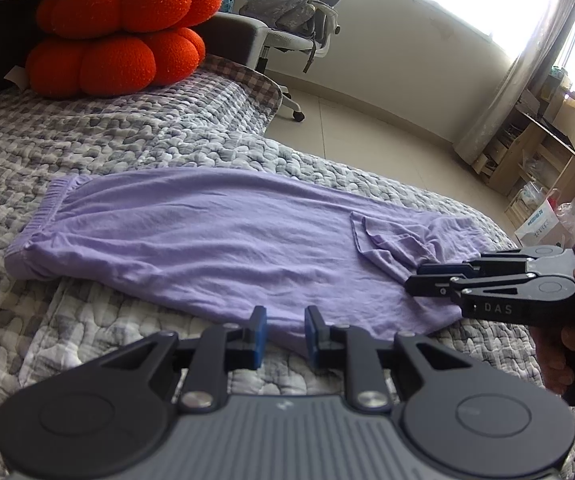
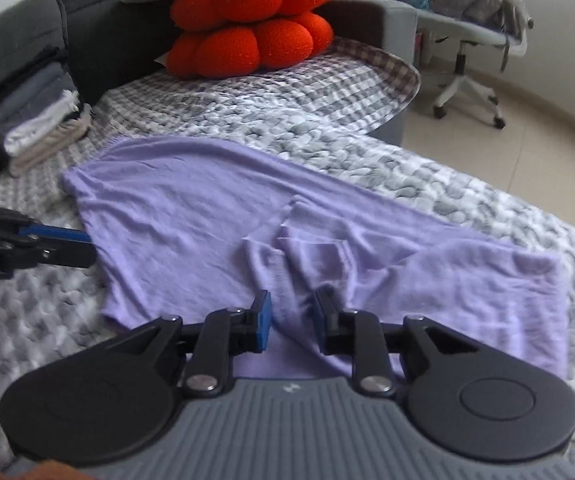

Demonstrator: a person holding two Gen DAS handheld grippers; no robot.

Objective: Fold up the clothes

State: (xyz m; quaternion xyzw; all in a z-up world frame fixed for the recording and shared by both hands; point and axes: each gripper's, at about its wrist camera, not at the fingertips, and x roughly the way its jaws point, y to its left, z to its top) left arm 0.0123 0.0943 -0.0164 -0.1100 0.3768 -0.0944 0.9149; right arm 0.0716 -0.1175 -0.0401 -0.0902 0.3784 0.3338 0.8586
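Observation:
A lilac garment (image 1: 215, 236) lies spread flat on the quilted bed; it also shows in the right wrist view (image 2: 215, 216), with a folded sleeve (image 2: 311, 252) bunched near the middle. My left gripper (image 1: 285, 330) is open, its fingers either side of the garment's near edge. From the right wrist view the left gripper (image 2: 87, 246) sits at the cloth's left edge. My right gripper (image 2: 291, 320) is open with cloth between its fingers; from the left wrist view the right gripper (image 1: 419, 278) sits at the garment's right end by the sleeve.
Two orange pumpkin cushions (image 1: 119, 36) are stacked at the head of the bed. A pile of folded clothes (image 2: 39, 112) sits against the grey headboard. An office chair with a bag (image 1: 291, 12) stands on the tiled floor beyond the bed; shelves (image 1: 547, 152) are at right.

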